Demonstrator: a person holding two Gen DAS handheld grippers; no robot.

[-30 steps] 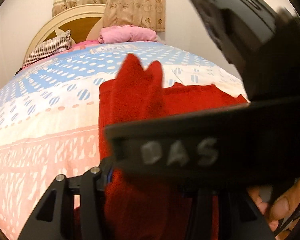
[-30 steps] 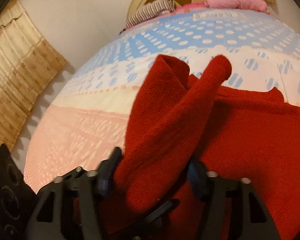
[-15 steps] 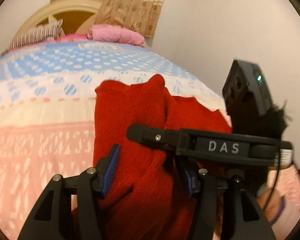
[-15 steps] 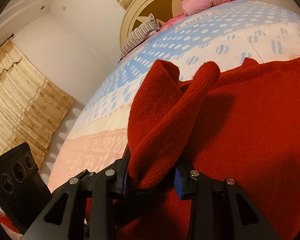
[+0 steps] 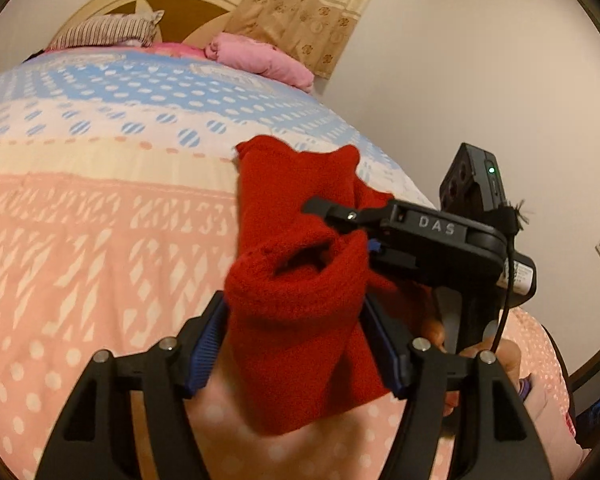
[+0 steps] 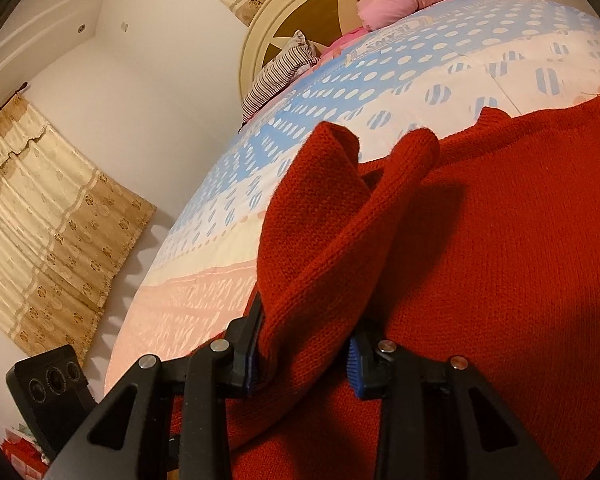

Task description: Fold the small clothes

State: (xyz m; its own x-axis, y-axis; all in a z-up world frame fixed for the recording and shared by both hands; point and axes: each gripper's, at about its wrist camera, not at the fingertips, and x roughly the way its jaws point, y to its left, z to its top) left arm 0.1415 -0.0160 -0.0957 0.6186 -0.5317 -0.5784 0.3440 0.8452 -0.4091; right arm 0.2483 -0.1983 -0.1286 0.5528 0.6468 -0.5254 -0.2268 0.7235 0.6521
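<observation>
The fold is only begun, I judge: most of the red sweater lies spread on the bed, with nothing folded flat yet. My left gripper is clamped on a bunched edge, lifted off the bed. My right gripper pinches another raised fold.

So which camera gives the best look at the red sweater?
The right wrist view: the red sweater spreads broadly over the bed there. The left wrist view shows only a bunched fold.
</observation>
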